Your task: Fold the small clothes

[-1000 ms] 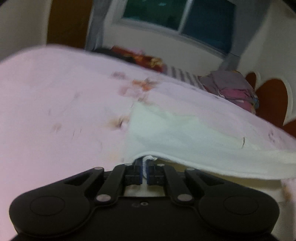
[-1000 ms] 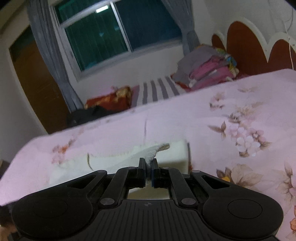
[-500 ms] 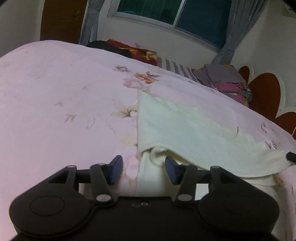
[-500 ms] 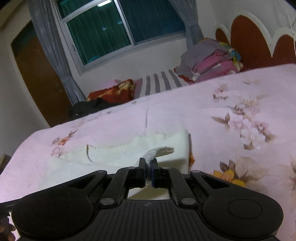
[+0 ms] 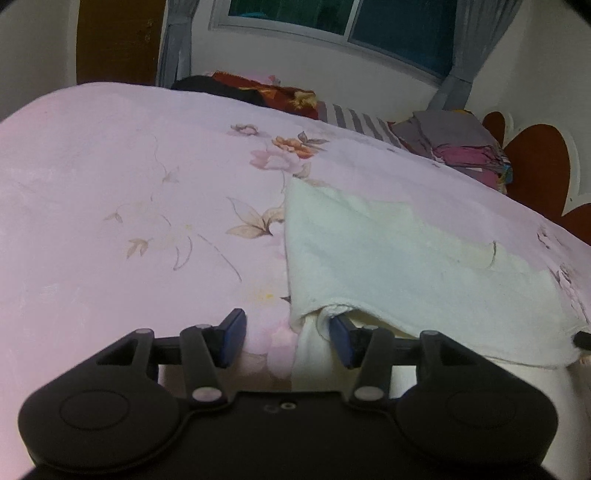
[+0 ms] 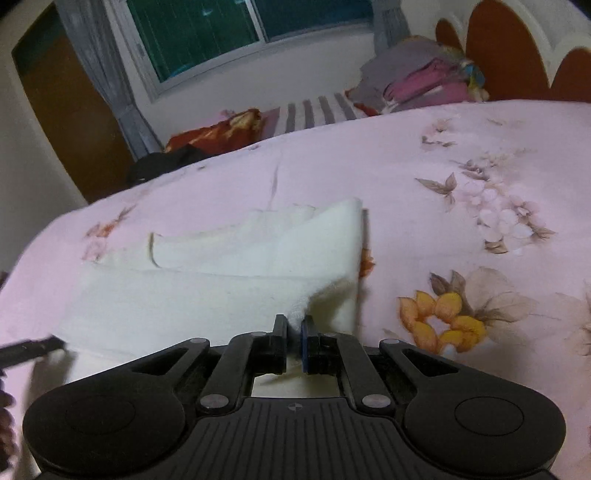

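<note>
Both cameras sit low and close over the bed (image 5: 110, 221), each looking forward along its own gripper toward the far window (image 6: 207, 33). The left wrist view stands at the near left of the cream cloth (image 5: 406, 266), facing slightly right, so the headboard (image 5: 535, 166) lies at its far right. The right wrist view stands at the cloth's (image 6: 221, 280) near right corner, facing slightly left toward the door (image 6: 62, 122). Both share the cloth, the window, the striped pillow (image 6: 314, 110) and the pile of folded clothes (image 5: 458, 144).

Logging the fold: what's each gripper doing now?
Left gripper: open, holding nothing.
Right gripper: shut on the cream cloth corner.
</note>
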